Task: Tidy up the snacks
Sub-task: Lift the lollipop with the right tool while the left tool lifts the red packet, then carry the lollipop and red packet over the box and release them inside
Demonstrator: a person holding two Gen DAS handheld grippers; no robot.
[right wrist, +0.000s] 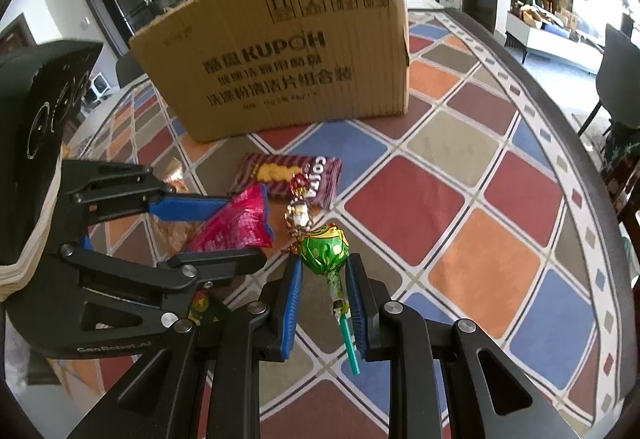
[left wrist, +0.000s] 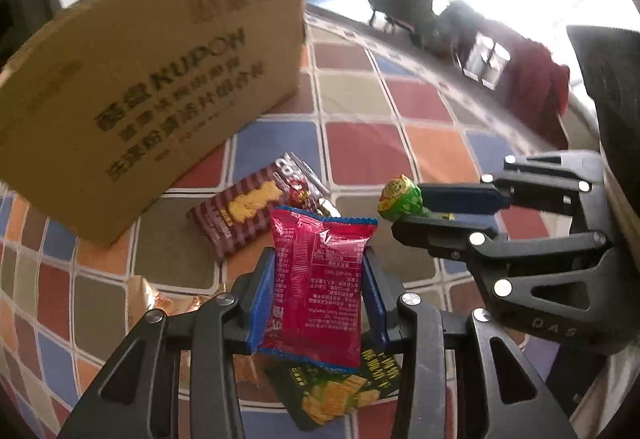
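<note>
A red snack packet [left wrist: 318, 279] stands upright between the blue pads of my left gripper [left wrist: 320, 255], which is shut on it above the table. The right wrist view shows the same packet [right wrist: 240, 223] in the left gripper [right wrist: 248, 231]. My right gripper [right wrist: 325, 261] is shut on a green lollipop [right wrist: 324, 251], its head past the fingertips and its teal stick trailing back. From the left wrist view the lollipop [left wrist: 400, 199] and right gripper [left wrist: 406, 211] are at the right. A cardboard box [right wrist: 288, 67] stands behind them, and its inside is hidden.
On the checkered tablecloth [right wrist: 480, 199] lie a brown striped cookie packet [right wrist: 288, 175], some foil-wrapped candies [right wrist: 298, 215] and a dark green cracker packet [left wrist: 340, 395] under the left gripper. The round table's edge [right wrist: 560, 143] curves at the right, with a chair [right wrist: 620, 71] beyond.
</note>
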